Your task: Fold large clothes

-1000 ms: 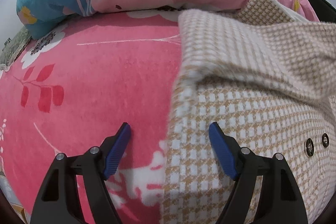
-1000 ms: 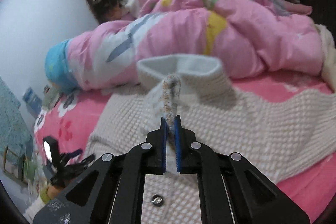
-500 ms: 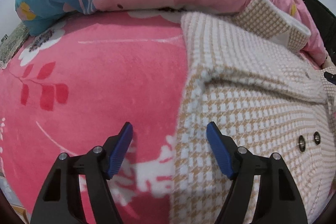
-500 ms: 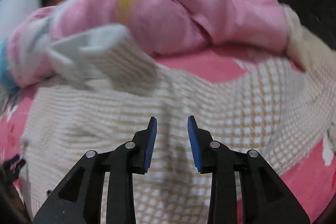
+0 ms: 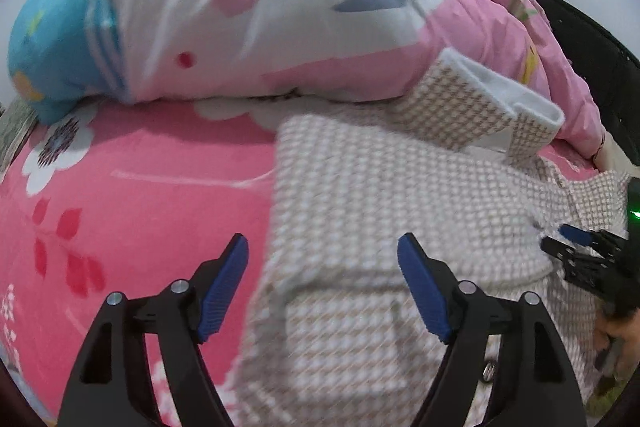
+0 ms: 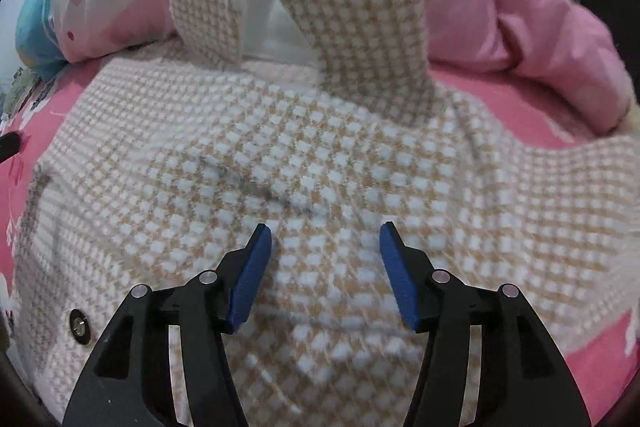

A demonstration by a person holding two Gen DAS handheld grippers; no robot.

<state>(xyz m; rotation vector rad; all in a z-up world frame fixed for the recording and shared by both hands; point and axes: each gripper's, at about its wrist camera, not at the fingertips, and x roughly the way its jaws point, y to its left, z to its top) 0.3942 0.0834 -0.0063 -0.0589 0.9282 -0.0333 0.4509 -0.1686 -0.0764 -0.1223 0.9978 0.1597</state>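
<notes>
A large beige-and-white houndstooth jacket (image 6: 312, 155) lies spread on a pink bed, its white-lined collar (image 6: 296, 3) standing up toward the duvet. My right gripper (image 6: 325, 239) hovers just over the jacket's middle, its jaws opening with no cloth pinched between the blue pads. In the left wrist view the jacket (image 5: 400, 187) fills the right half, its left edge folded over. My left gripper (image 5: 322, 251) hangs above that edge with jaws opening wide and nothing between them. The right gripper (image 5: 576, 247) shows at the far right of this view, low on the cloth.
A bunched pink, white and blue duvet (image 5: 248, 19) lies along the far side of the bed. The pink floral sheet (image 5: 132, 187) is bare to the left of the jacket. A metal snap button (image 6: 79, 327) sits near the jacket's lower left.
My right gripper let go of the pinched fold of the jacket, opened and dropped closer to the cloth. My left gripper rose and pulled back, so more of the duvet shows.
</notes>
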